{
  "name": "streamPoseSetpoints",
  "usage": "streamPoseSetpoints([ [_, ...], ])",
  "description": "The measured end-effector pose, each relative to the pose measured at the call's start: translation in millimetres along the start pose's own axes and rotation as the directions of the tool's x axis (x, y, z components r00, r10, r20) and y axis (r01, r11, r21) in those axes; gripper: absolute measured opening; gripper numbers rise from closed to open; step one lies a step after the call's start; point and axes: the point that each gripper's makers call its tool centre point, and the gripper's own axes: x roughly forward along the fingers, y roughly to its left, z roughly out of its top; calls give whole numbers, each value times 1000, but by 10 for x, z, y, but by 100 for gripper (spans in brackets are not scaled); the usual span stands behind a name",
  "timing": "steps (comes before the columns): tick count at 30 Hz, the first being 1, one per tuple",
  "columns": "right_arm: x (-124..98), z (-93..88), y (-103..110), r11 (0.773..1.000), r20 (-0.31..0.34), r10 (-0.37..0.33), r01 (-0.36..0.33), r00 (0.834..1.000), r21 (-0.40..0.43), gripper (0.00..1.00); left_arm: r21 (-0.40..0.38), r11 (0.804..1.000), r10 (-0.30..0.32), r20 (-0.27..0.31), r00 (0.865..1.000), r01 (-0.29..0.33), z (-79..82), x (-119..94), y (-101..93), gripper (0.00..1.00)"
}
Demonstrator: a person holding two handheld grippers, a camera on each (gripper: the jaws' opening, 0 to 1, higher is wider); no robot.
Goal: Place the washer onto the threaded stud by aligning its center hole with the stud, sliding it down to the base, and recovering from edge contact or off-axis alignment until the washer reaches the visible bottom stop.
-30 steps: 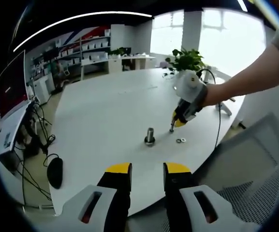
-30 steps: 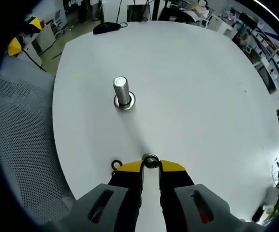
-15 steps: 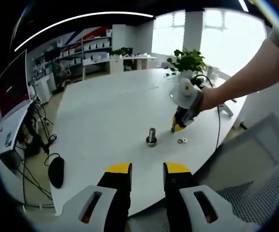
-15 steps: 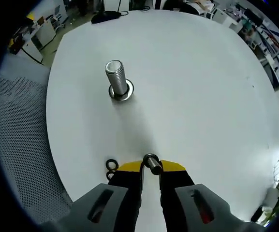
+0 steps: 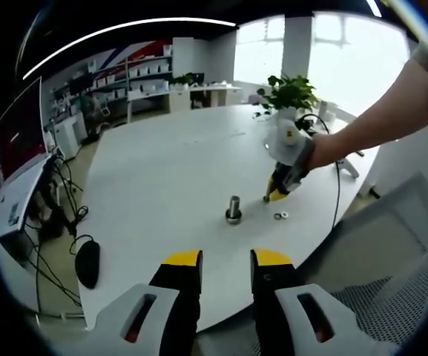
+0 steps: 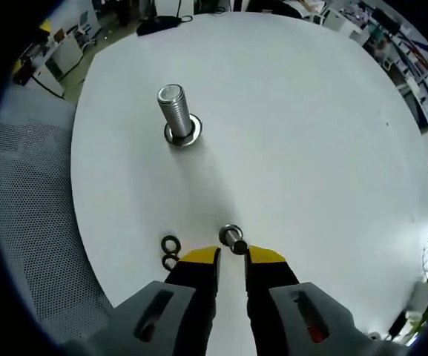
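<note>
The right gripper [image 6: 232,256] is pinching the washer [image 6: 232,239] at the very ends of its jaws, with the ring standing just proud of the yellow tips. A second ago the washer sat lower between those tips and close to the tabletop [image 6: 310,148]. Now it has been lifted clear, and the two spare washers [image 6: 170,251] left lying near the table's edge show fully beside the left jaw. The stud [image 6: 175,115] stands upright further in from that edge, well apart from the held washer, with a ring already at its base.

In the left gripper view the right gripper [image 5: 271,196] hangs tip-down between the stud [image 5: 234,208] and the spare washers [image 5: 279,216]. The left gripper [image 5: 225,267] holds back off the table's near edge, jaws parted and empty.

So the pick-up looks done. What remains is carrying the washer across, centring its hole over the stud and lowering it to the base.
</note>
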Motion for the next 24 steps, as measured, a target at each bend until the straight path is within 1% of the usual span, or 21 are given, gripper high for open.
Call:
streamPoseSetpoints([
  [4,-48,-60,29,1000,-4,3,-3,1000,6,16,15,1000,2,-4,1000,-2,1,4,-11,24],
  [7,-68,-120,49,999,-1,11,-11,1000,35,16,12,1000,2,-6,1000,-2,-5,5,-8,24],
  [11,-84,-223,111,999,-10,29,-29,1000,18,16,24,1000,3,-9,1000,-3,-3,8,-13,24],
  [14,-116,-268,177,999,-3,43,-43,999,8,17,19,1000,5,-12,1000,-5,-19,4,-4,24],
  [17,-107,-282,254,998,2,61,-61,998,-4,18,16,1000,10,-8,1000,-10,-9,1,10,24],
  [20,-111,-247,359,996,22,88,-88,996,-26,19,16,1000,10,-5,1000,-10,-8,-2,6,24],
  [24,-112,-228,458,993,21,101,-100,995,-60,19,24,1000,14,-12,1000,-14,-20,-3,-4,24],
])
